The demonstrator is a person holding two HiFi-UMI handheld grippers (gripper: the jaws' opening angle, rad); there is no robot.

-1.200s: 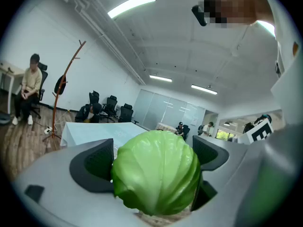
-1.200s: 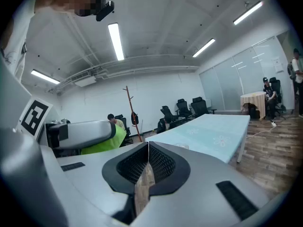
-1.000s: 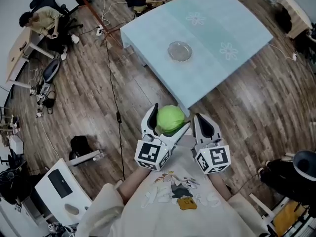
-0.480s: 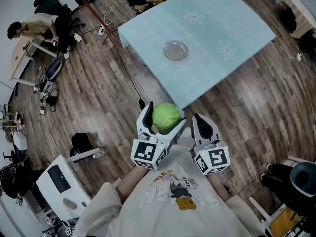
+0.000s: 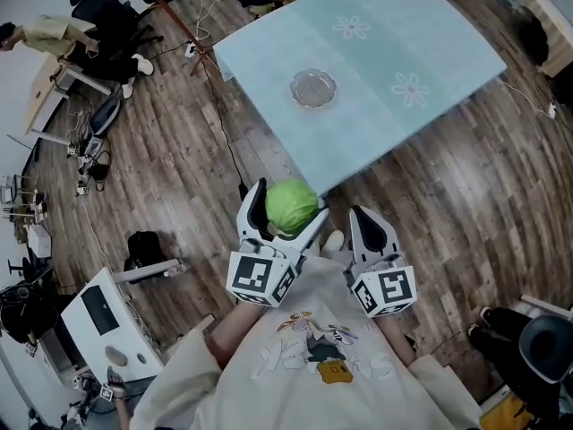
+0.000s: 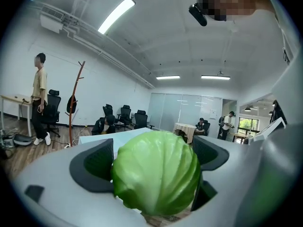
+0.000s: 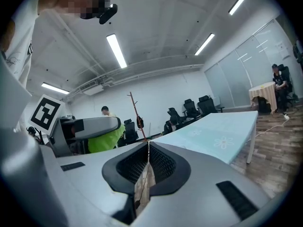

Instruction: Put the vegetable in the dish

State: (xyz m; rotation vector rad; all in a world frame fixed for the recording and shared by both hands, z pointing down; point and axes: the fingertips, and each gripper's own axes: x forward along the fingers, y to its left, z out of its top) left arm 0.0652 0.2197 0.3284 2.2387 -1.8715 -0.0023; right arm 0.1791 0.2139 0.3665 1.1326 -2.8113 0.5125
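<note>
Left gripper view shows the cabbage [image 6: 156,171] clamped between the jaws of the left hand-held gripper [image 6: 154,157], which are spread wide and pressed against both sides of the head. The carrying step is judged to be in hand: the vegetable is held above the floor, short of the worktop [image 5: 403,43]. The glass dish [image 5: 312,88] is seen well ahead of that hand-held gripper, near the worktop's middle, and appears empty. The right hand-held gripper [image 7: 147,162], just beside the left one, is closed on nothing. Next, the cabbage would need to be brought forward over the dish, lowered into it and released
</note>
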